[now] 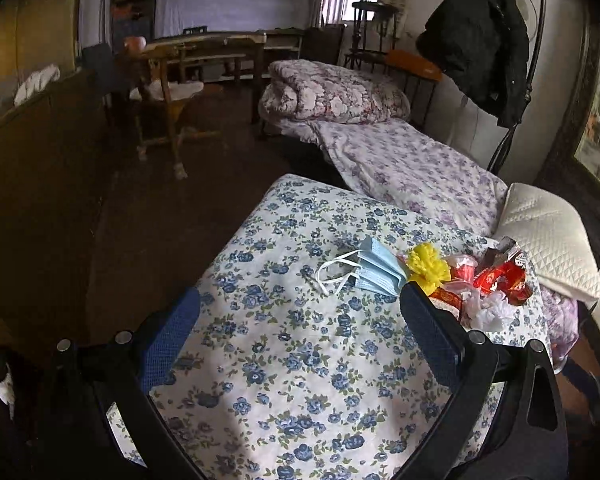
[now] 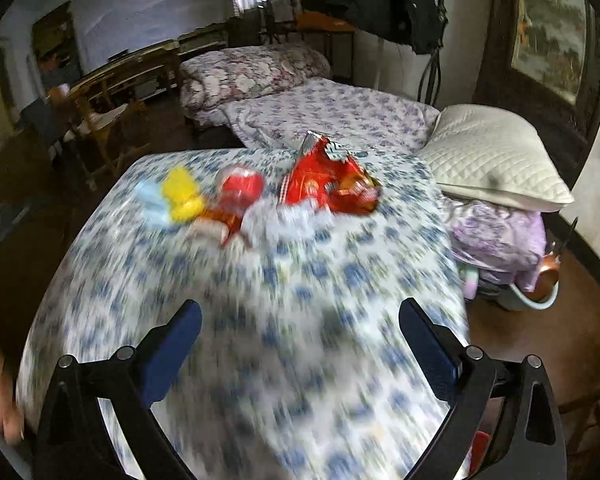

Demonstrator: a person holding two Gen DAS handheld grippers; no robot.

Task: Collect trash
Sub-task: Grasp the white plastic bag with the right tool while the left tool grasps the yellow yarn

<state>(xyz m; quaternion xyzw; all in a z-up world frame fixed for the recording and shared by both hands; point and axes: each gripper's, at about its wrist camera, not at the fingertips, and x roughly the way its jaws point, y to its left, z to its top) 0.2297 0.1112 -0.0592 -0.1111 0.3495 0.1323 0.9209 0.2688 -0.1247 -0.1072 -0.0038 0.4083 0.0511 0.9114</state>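
Note:
A heap of trash lies on a table under a blue-flowered cloth (image 1: pixel 292 344). In the left wrist view it holds a light blue face mask (image 1: pixel 374 268), a yellow crumpled piece (image 1: pixel 426 266), a red snack bag (image 1: pixel 502 276) and white crumpled plastic (image 1: pixel 488 312). My left gripper (image 1: pixel 300 312) is open above the cloth, just short of the mask, with nothing between its fingers. The right wrist view is blurred by motion; it shows the red snack bag (image 2: pixel 328 180), the yellow piece (image 2: pixel 182 194) and a red wrapper (image 2: pixel 240 194). My right gripper (image 2: pixel 300 324) is open and empty, well short of the heap.
A white quilted pillow (image 1: pixel 548 240) and a bed with purple-flowered bedding (image 1: pixel 412 168) lie beyond the table. A wooden chair (image 1: pixel 168 96) and desk stand at the back left. A dark coat (image 1: pixel 480 36) hangs at the right. A basin (image 2: pixel 532 296) sits on the floor, right. A hand (image 2: pixel 0 396) shows at the left edge.

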